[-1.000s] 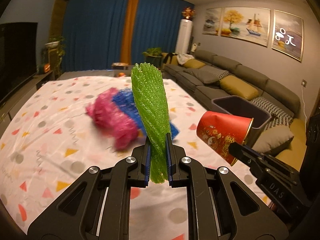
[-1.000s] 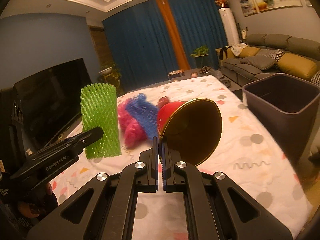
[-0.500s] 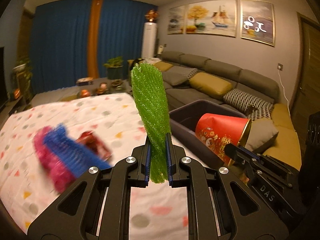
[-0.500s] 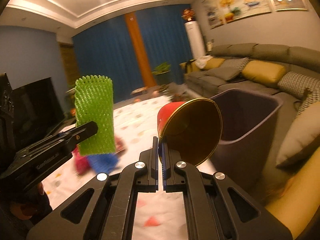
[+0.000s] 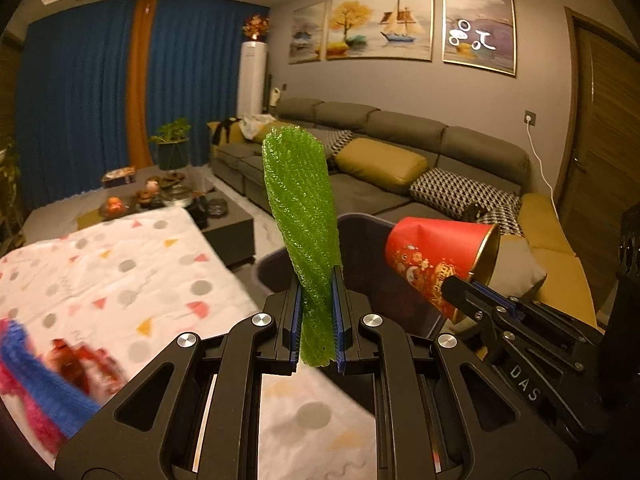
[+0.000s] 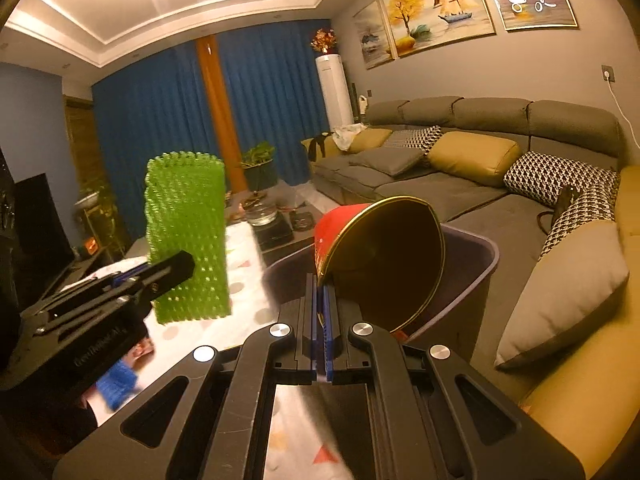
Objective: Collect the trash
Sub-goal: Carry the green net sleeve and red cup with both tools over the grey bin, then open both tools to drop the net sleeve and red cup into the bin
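The right gripper (image 6: 320, 312), pinching the red paper cup's (image 6: 380, 264) rim, sits at the dark bin (image 6: 486, 256) — nearer than the left gripper (image 5: 318, 300), clamped on the upright green foam net (image 5: 300, 216).

Left gripper (image 5: 316, 308) raised w/ jaws pinched tight on sth held upright, right gripper (image 6: 319, 316) just to its right at approx same height, jaws nearly closed & clamping a thin rim, both pointing fwd toward the far side.
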